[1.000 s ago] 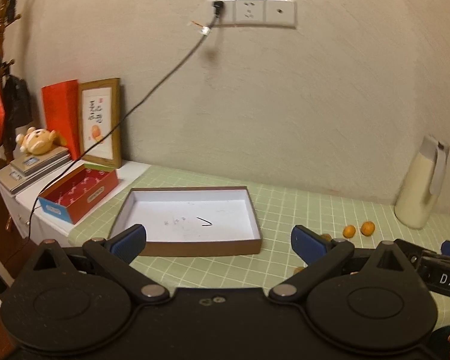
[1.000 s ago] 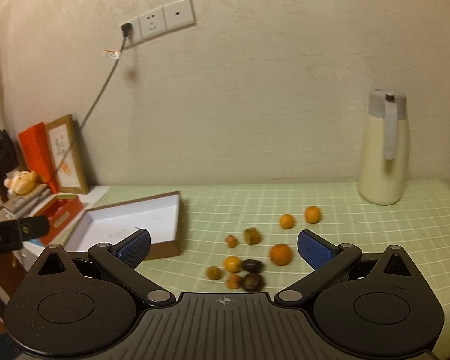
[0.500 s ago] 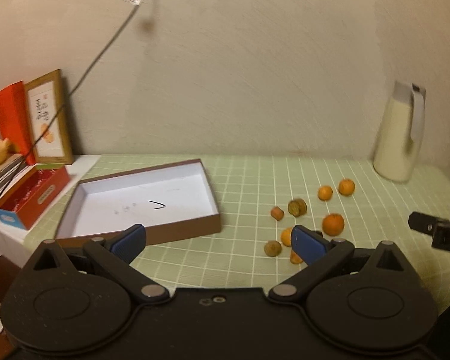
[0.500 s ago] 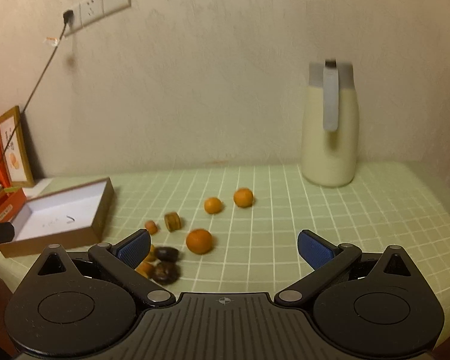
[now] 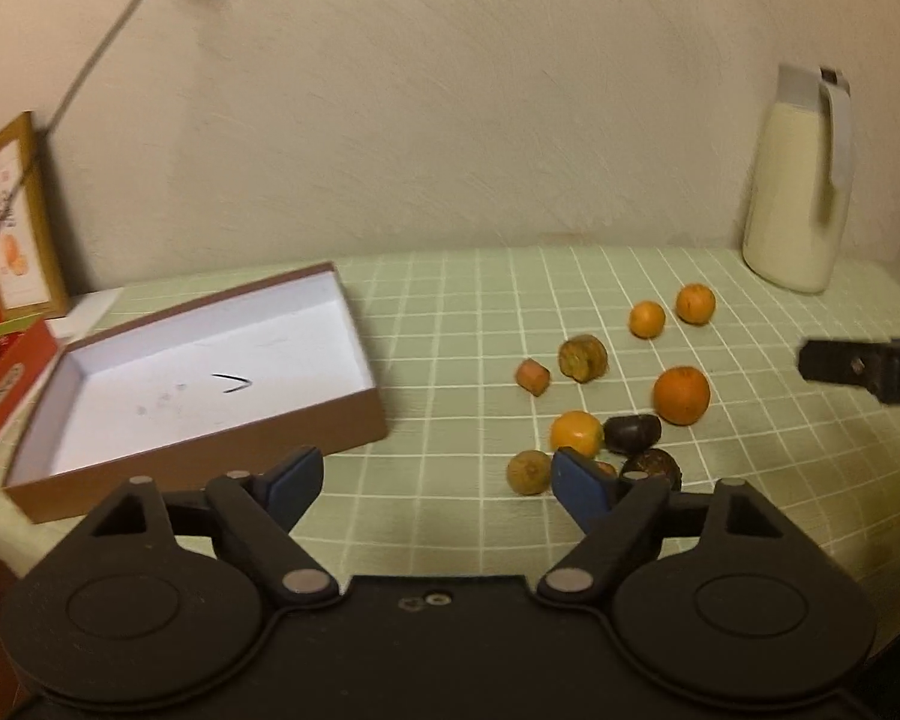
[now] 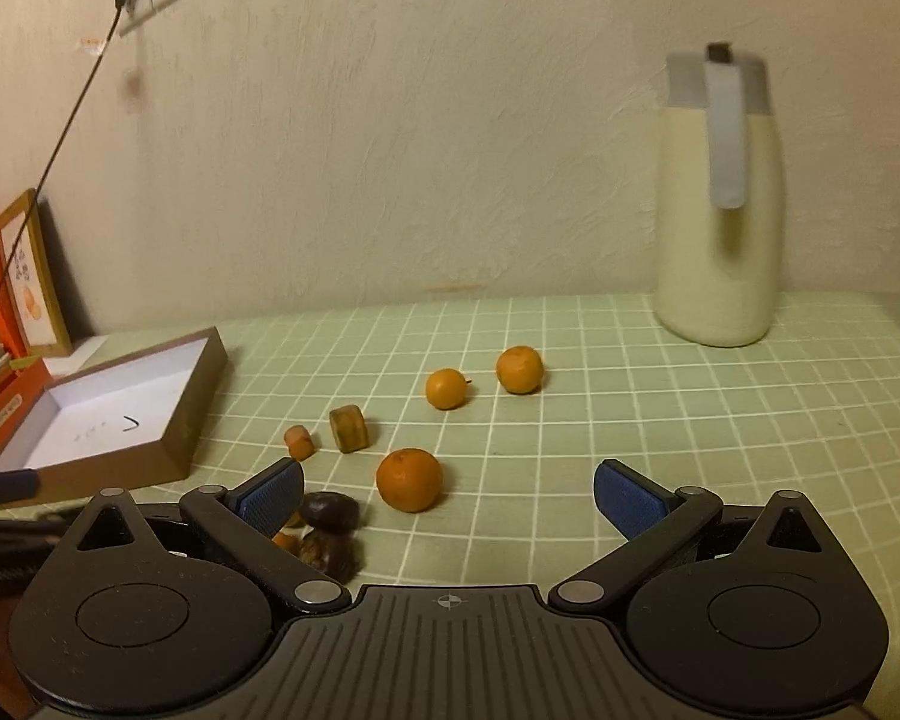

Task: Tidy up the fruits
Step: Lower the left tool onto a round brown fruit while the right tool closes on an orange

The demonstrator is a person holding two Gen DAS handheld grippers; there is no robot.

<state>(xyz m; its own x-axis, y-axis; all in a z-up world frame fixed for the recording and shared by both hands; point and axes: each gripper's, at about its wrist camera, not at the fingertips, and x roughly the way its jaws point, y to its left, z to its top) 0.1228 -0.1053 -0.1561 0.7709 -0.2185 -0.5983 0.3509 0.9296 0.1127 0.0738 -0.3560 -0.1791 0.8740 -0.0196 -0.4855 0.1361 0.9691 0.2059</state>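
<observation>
Several small fruits lie loose on the green checked tablecloth [image 5: 450, 324]: a large orange [image 5: 681, 394] [image 6: 409, 479], two small oranges [image 6: 446, 388] [image 6: 519, 369] further back, brown and dark fruits [image 5: 582, 358] [image 6: 330, 509] near the front. An empty brown box with a white inside [image 5: 198, 372] [image 6: 120, 420] sits to the left. My left gripper [image 5: 435, 480] is open and empty, low over the cloth between the box and the fruits. My right gripper [image 6: 447, 495] is open and empty, with the large orange just ahead between its fingers.
A cream jug with a grey lid [image 6: 717, 198] [image 5: 801, 180] stands at the back right by the wall. A red box [image 5: 0, 384], a framed picture [image 5: 12, 222] and a hanging cable [image 6: 60, 138] are at the left.
Both grippers have swung to the right and come nearer to the fruits. The box has shifted left in both views. Both stay open and empty.
</observation>
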